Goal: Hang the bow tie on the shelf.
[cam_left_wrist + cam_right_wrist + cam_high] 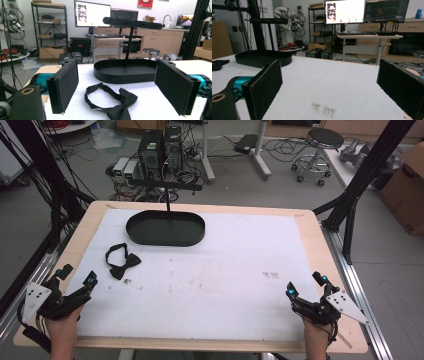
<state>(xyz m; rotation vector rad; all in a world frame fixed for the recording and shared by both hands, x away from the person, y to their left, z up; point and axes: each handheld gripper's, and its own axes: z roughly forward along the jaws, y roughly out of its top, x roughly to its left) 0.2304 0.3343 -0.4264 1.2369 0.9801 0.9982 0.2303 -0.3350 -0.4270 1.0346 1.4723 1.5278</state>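
Bow tie (122,261) lies flat on desk (210,285), just before tray (165,228), ungrasped. Your left claw (76,276) stands wide, near it; right claw (306,282) wide, well apart. Approach step: next, bring left claw over the knot.

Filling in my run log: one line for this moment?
left gripper open, near bow tie | right gripper open | tray empty

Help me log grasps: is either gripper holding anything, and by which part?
Nothing is held. Left gripper and right gripper stand open; the bow tie lies untouched on the table.
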